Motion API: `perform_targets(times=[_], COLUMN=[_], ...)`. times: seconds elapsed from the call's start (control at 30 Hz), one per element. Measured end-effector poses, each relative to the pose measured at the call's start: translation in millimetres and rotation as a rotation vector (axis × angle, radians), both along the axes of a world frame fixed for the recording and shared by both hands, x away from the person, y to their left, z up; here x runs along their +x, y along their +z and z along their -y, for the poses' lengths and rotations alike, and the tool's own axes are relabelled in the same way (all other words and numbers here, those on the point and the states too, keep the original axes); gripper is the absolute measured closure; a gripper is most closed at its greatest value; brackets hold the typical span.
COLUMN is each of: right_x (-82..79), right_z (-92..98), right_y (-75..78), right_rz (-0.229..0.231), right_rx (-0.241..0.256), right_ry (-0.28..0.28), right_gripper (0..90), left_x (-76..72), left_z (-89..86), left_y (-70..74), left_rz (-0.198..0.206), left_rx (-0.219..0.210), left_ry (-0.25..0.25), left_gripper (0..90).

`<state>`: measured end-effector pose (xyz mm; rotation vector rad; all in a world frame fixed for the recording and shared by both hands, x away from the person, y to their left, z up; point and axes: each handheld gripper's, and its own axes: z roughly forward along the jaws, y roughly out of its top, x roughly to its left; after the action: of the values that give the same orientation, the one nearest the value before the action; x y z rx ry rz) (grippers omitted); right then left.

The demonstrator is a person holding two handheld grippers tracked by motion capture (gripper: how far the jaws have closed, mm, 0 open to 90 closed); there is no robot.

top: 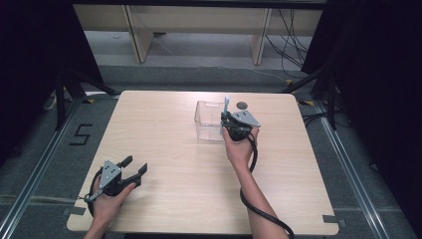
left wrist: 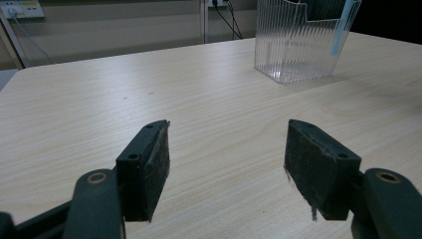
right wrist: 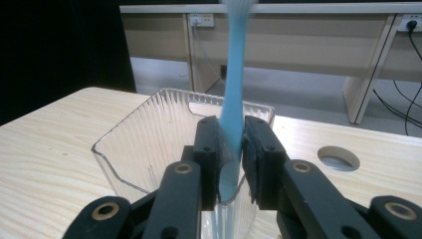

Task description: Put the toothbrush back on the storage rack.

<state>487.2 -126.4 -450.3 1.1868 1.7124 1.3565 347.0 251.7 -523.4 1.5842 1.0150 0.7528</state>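
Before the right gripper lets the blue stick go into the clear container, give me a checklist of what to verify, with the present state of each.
1. Grip: right gripper shut on the blue stick, jaws pressing it from both sides. Ok.
2. Stick upright: it rises nearly vertical between the jaws. Ok.
3. Stick over the opening: its lower end sits at the near wall of the clear ribbed container; inside or outside that wall, cannot tell.
4. Container standing: upright on the wooden table. Ok.
5. Left gripper out of the way: open, holding nothing, near the table's front left. Ok.
6. Table hole beside the container, apart from it. Ok.
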Motion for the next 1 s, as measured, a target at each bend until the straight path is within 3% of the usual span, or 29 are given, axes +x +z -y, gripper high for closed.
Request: perform_targets(times=[0.07,0.33,0.7,0.83,1.0], right_x=[-0.7,-1.9,-3.4,-4.4,-5.8], right_z=[-0.5,0.6,1.3,2.0,3.2], right_y=[-0.5,-0.6,1.3,1.5,0.9], right_rz=[-0.009,-0.005,-0.022,-0.043,-0.037], right_rx=[0.019,0.008,-0.022,-0.026,-0.034], right_ry=[-0.003,-0.006,-0.019,-0.011,-0.005], right_gripper=[76.0,73.3,53.5,48.8,45.8], left_x=[0.0,0.0,0.3,0.3,0.3], left_z=[0.2,0.2,0.1,0.1,0.2], left_y=[0.0,0.0,0.0,0.0,0.0], left_rz=[-0.001,-0.001,0.0,0.0,0.0], left_rx=[0.0,0.0,0.0,-0.002,-0.001], left_ry=[-0.001,0.0,-0.002,-0.002,-0.003], left_gripper=[33.8,33.8,33.8,33.7,33.7])
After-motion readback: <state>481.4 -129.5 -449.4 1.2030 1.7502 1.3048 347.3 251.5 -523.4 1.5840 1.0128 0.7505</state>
